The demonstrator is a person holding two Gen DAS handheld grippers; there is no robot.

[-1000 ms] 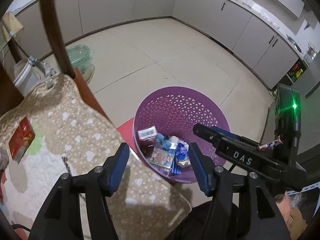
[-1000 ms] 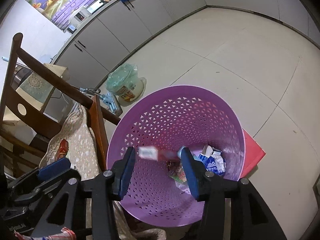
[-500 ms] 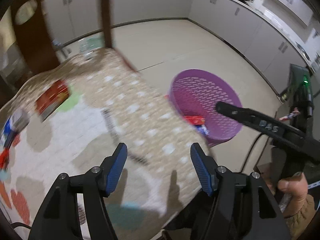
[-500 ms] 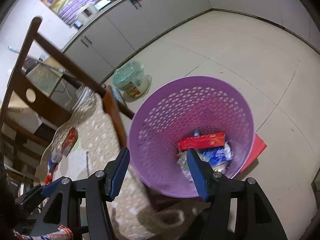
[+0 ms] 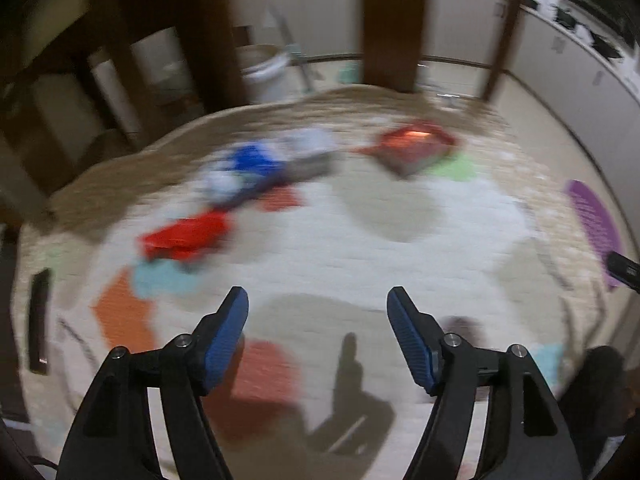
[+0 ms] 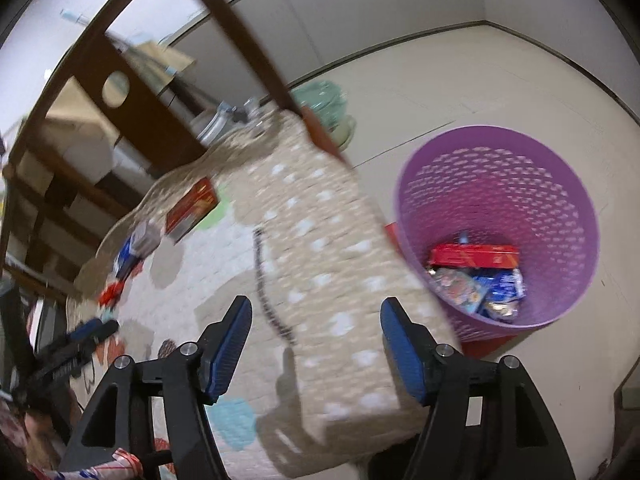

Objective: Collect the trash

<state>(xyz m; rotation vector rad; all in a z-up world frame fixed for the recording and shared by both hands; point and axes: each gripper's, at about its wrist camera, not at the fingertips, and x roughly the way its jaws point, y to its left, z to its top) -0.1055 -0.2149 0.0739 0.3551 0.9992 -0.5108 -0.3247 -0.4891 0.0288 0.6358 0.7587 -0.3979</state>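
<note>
My left gripper (image 5: 317, 300) is open and empty above the cloth-covered table (image 5: 360, 248). Blurred trash lies beyond it: a red wrapper (image 5: 184, 236), a blue and white packet (image 5: 248, 172) and a red box (image 5: 416, 146). My right gripper (image 6: 316, 312) is open and empty over the table's right edge. The purple basket (image 6: 560, 184) stands on the floor to its right and holds a red box (image 6: 474, 256) and several wrappers. The red box on the table also shows in the right wrist view (image 6: 192, 208).
Dark wooden chair frames (image 5: 388, 24) stand behind the table. A dark flat object (image 5: 39, 316) lies at the table's left edge. A green glass jar (image 6: 324, 100) and a white bucket (image 5: 266, 72) stand on the floor. White cabinets (image 6: 400, 8) line the walls.
The left gripper has swung from the basket to the table's middle. The right gripper let go of a red box, which now lies in the basket, and has moved left over the table edge.
</note>
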